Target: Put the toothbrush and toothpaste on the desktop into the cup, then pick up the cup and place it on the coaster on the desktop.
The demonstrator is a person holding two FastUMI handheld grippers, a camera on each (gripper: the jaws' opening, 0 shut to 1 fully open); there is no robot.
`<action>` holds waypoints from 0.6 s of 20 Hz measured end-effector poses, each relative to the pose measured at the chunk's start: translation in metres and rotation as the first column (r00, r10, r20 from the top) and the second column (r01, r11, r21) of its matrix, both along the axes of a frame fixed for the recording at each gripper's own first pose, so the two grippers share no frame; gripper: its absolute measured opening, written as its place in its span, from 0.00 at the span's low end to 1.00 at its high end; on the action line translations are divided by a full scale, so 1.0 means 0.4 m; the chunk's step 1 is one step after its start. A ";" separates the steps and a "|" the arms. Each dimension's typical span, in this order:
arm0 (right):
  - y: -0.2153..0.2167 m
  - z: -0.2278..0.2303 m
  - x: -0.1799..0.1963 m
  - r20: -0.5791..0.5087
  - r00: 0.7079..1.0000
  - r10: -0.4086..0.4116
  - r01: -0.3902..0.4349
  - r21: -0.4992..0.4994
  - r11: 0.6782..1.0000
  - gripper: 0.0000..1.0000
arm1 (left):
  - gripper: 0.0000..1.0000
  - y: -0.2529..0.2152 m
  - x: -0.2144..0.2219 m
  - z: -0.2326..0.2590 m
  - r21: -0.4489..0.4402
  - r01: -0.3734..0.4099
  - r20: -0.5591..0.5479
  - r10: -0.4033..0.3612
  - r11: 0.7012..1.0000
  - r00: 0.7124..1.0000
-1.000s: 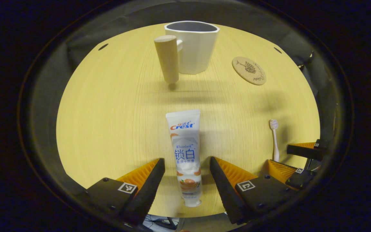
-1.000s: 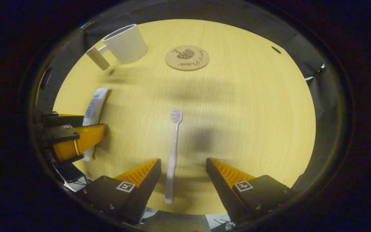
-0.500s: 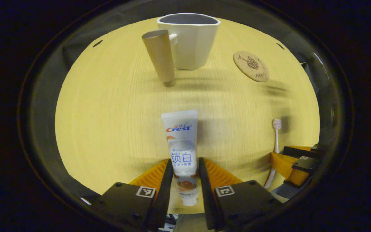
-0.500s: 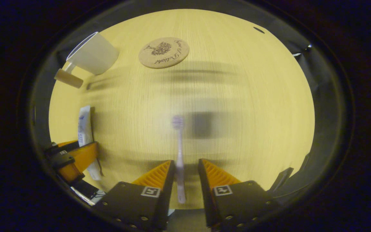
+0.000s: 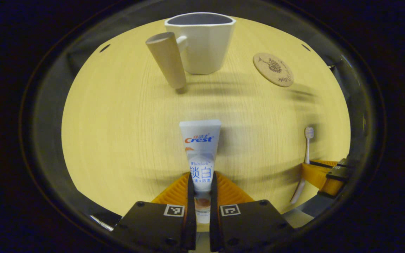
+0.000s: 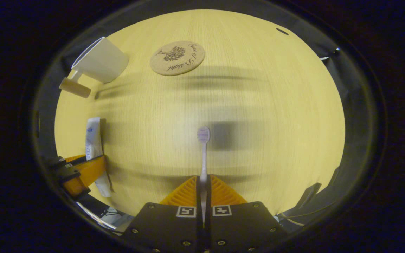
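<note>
Both claws have their loads, so the step in hand is, by my judgement, the carry to the cup (image 5: 200,42), which stands upright near the far edge of the worktop (image 5: 118,123) with its handle (image 5: 166,59) jutting toward the near side. Lift each item clear first, then tip it so the free end goes down through the rim; one at a time is safer, since two claws crowding one mouth could knock the cup over. The left claw (image 5: 200,191) is pinched on the lower part of the toothpaste (image 5: 200,147), whose flat end points toward the cup. The right claw (image 6: 203,189) is closed on the handle of the toothbrush (image 6: 203,151), bristles pointing out over the middle of the worktop. Both claws sit low at the near edge, side by side, aimed roughly at the far edge. The coaster (image 5: 273,69) lies bare near the far right edge, apart from the cup.
</note>
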State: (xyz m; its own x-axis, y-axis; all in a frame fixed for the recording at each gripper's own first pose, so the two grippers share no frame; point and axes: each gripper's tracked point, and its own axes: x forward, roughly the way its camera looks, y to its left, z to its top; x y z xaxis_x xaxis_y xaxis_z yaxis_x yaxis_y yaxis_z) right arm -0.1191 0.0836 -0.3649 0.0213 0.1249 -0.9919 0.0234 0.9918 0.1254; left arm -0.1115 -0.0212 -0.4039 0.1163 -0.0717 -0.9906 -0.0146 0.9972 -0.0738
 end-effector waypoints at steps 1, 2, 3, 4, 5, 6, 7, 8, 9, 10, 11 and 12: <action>0.000 -0.001 -0.002 -0.003 1.000 0.000 0.000 0.003 1.000 0.02 | 0.23 0.001 0.003 0.001 -0.002 0.000 0.006 0.000 1.000 1.000; -0.001 0.001 0.000 -0.004 1.000 -0.001 0.001 0.005 1.000 0.03 | 0.23 0.001 0.001 -0.001 -0.005 0.001 0.003 -0.001 1.000 1.000; -0.001 0.001 -0.001 -0.009 1.000 -0.003 0.003 0.009 1.000 0.02 | 0.22 0.002 -0.001 0.003 -0.004 0.004 -0.002 -0.004 1.000 1.000; -0.002 0.002 0.001 -0.011 1.000 -0.005 0.005 0.012 1.000 0.02 | 0.22 0.001 -0.005 0.010 -0.006 0.005 -0.004 -0.005 1.000 1.000; -0.001 0.002 0.001 -0.012 1.000 -0.005 0.005 0.016 1.000 0.02 | 0.22 -0.003 -0.006 0.023 -0.014 0.002 0.004 -0.002 1.000 1.000; -0.001 0.002 0.003 -0.012 1.000 -0.005 0.006 0.017 1.000 0.02 | 0.22 -0.008 -0.006 0.038 -0.026 -0.002 0.011 0.002 1.000 1.000; -0.001 0.001 0.002 -0.012 1.000 -0.004 0.004 0.019 1.000 0.02 | 0.22 -0.014 -0.005 0.059 -0.037 -0.007 0.021 0.008 0.999 1.000; -0.002 0.002 0.003 -0.012 1.000 -0.002 0.003 0.020 1.000 0.02 | 0.22 -0.021 -0.002 0.082 -0.048 -0.012 0.036 0.013 0.999 0.999; -0.001 0.002 0.002 -0.011 1.000 -0.001 0.002 0.020 1.000 0.02 | 0.22 -0.025 0.005 0.109 -0.056 -0.013 0.054 0.016 0.998 0.998; -0.002 0.002 0.003 -0.010 1.000 -0.001 0.001 0.020 1.000 0.02 | 0.22 -0.030 0.012 0.134 -0.063 -0.010 0.073 0.015 0.998 0.997; -0.002 0.001 0.002 -0.009 1.000 0.000 0.000 0.020 1.000 0.02 | 0.22 -0.035 0.021 0.162 -0.069 -0.005 0.092 0.011 0.998 0.996; -0.002 0.002 0.003 -0.009 1.000 0.001 0.000 0.021 1.000 0.02 | 0.22 -0.041 0.034 0.191 -0.074 0.001 0.115 0.008 0.997 0.993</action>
